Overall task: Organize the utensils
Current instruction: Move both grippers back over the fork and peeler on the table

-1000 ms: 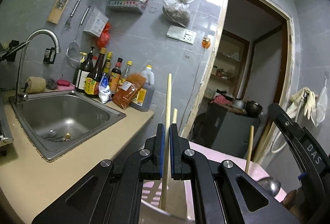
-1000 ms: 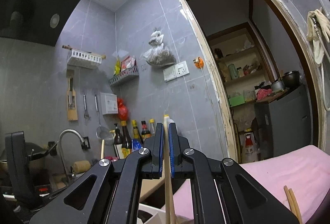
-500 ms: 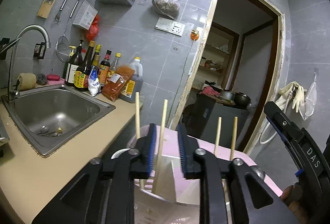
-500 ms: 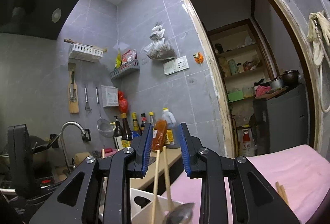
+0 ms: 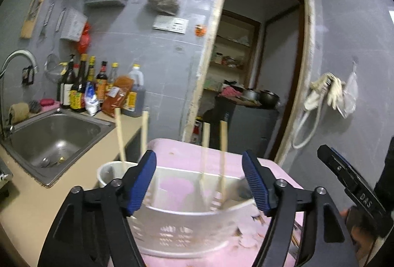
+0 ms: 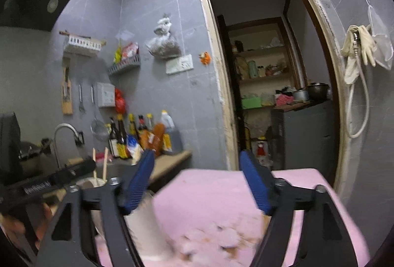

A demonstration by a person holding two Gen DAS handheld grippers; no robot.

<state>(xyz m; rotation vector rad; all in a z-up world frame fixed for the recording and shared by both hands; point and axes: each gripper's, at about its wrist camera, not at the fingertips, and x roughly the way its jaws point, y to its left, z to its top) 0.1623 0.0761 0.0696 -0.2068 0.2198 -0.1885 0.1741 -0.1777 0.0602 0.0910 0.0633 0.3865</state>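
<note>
Chopsticks (image 5: 222, 158) are stood upright in a white holder (image 5: 182, 222), two in its left round cup and two nearer the right end; all four are seen beyond the left claw (image 5: 199, 180), framed between its spread blue pads (image 5: 141, 183), none touched. The left jaws have just been opening and stand wide, with nothing gripped. The holder is set on a pink cloth (image 5: 192, 156), just beside a beige counter (image 5: 29, 195) with a steel sink (image 5: 51, 136) and a row of bottles (image 5: 98, 89). In the right wrist view the right claw (image 6: 197, 180) is likewise wide, its jaws just opened and empty, over the cloth; the holder lies low and left of it, blurred, with two chopstick tips (image 6: 106, 161) farther left.
</note>
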